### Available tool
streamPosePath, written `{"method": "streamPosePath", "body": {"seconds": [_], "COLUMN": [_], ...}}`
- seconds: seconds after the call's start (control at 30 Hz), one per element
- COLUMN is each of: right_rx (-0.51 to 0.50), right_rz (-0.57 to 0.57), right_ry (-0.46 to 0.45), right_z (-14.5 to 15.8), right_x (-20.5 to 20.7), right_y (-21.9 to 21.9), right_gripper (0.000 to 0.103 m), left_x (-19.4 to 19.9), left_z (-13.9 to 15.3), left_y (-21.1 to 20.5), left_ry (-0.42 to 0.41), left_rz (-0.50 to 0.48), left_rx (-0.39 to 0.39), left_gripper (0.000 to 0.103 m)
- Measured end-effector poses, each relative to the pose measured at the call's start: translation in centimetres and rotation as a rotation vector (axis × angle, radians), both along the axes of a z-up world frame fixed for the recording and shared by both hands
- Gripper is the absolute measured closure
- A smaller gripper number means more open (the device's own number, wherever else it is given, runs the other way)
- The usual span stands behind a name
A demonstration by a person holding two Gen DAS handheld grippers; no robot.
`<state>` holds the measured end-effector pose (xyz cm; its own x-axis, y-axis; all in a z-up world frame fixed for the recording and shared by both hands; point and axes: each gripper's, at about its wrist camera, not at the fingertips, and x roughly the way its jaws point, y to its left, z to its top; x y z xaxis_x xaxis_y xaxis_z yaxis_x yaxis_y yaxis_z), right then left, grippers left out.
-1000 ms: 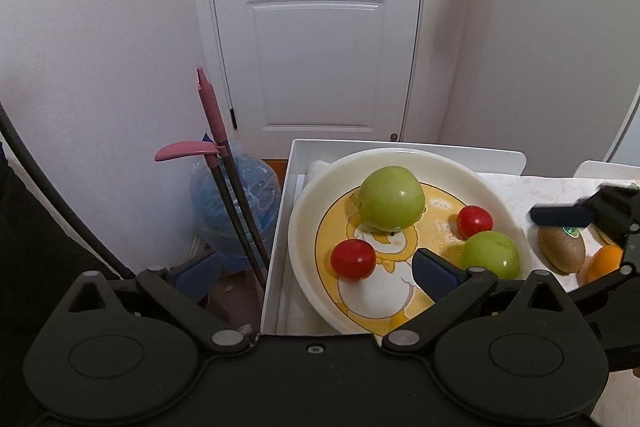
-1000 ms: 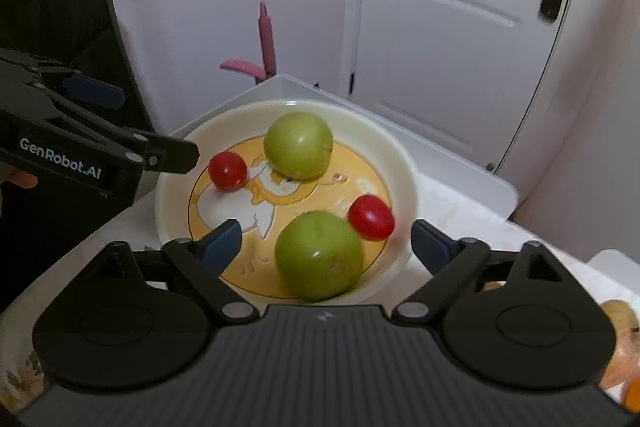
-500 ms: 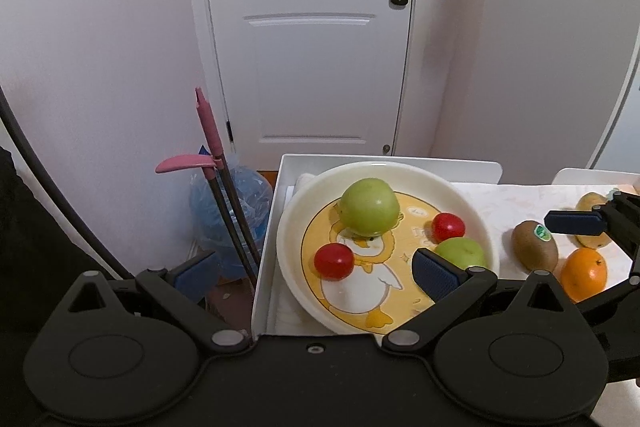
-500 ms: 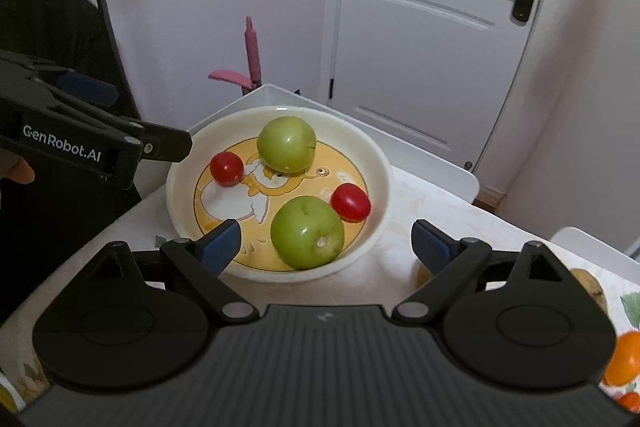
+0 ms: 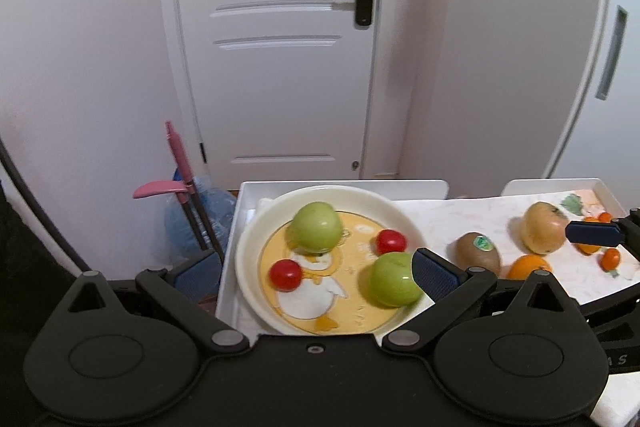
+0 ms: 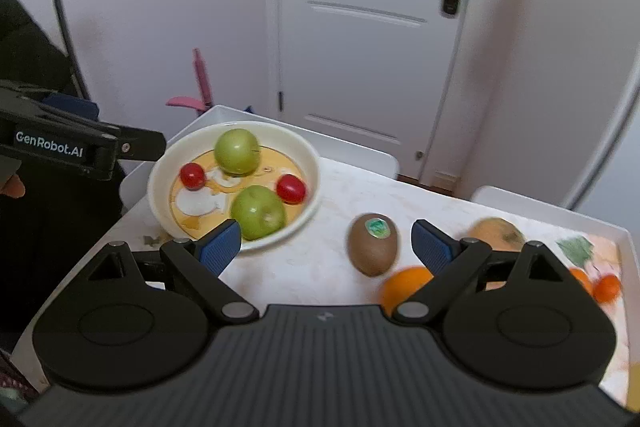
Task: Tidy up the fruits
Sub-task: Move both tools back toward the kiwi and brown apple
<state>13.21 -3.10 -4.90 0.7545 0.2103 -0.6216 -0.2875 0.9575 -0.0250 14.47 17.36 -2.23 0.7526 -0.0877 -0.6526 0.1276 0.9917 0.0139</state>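
White surface (image 6: 320, 267) is carrying a kiwi (image 6: 373, 243) lying between the spread fingers of the empty right claw (image 6: 326, 242). Left claw (image 5: 312, 269), also gaping empty, is hanging over the plate (image 6: 310, 163) holding two green apples (image 6: 258, 212) and tomatoes (image 6: 291, 188), with an orange (image 6: 402, 287) just beside the kiwi.

One plate (image 5: 248, 247) is counted, and within it two green apples are seen, a far one (image 5: 317, 227) and a near one (image 5: 394, 279). Two red tomatoes are also counted in the plate, one at the left (image 5: 285, 275) and one at the right (image 5: 391, 241). On the table (image 6: 320, 267), right of the plate, one kiwi (image 6: 373, 243), one orange (image 6: 404, 287) and one yellowish-brown fruit (image 5: 543, 227) are found. At the far right, at least two small orange fruits (image 5: 611, 259) are made out; their exact number cannot be told. Two hand-held grippers are counted, the left (image 5: 316, 273) and the right (image 6: 326, 247).
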Motion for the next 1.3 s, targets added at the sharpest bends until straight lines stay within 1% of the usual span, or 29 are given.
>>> {"method": "streamPosePath", "body": {"seconds": [0.13,0.27,0.4,0.53,0.7,0.9,1.0,1.3], "right_rx": [0.005,0.033,0.026,0.035,0.025,0.013,-0.001,0.003], "right_rz": [-0.05,-0.083,-0.095,-0.081,-0.029,0.063,0.106,0.205], "right_ry": [-0.005,-0.005,-0.003,0.002,0.015,0.029,0.03,0.056], "right_z": [0.7,1.1,1.0,0.8,0.1,-1.3,-2.1,-4.6], "right_x": [-1.0,-1.8,-1.9,-1.4,-0.2,1.9,3.2,7.0], "right_y": [-1.9,-4.3,-6.8,-9.6,-12.9,-15.8,-16.7,-19.2], "right_gripper": [0.0,0.0,0.0,0.0,0.0,0.0,0.0,0.0], "left_x": [-0.5,-0.9,-1.4,-1.7,-1.9,-0.9,-0.4,2.8], "left_z": [0.5,1.2,1.4,1.2,0.6,-0.9,-1.7,-4.6], "left_y": [-1.2,-2.7,-4.8,-7.2,-10.0,-13.0,-14.5,-18.4], "left_ry": [-0.008,-0.013,-0.022,-0.018,-0.001,0.036,0.046,0.082], "left_rz": [-0.035,-0.054,-0.067,-0.045,0.024,0.109,0.136,0.198], "left_rx": [-0.012,-0.025,-0.016,-0.016,-0.025,-0.038,-0.035,-0.027], "left_gripper": [0.0,0.0,0.0,0.0,0.0,0.0,0.0,0.001]}}
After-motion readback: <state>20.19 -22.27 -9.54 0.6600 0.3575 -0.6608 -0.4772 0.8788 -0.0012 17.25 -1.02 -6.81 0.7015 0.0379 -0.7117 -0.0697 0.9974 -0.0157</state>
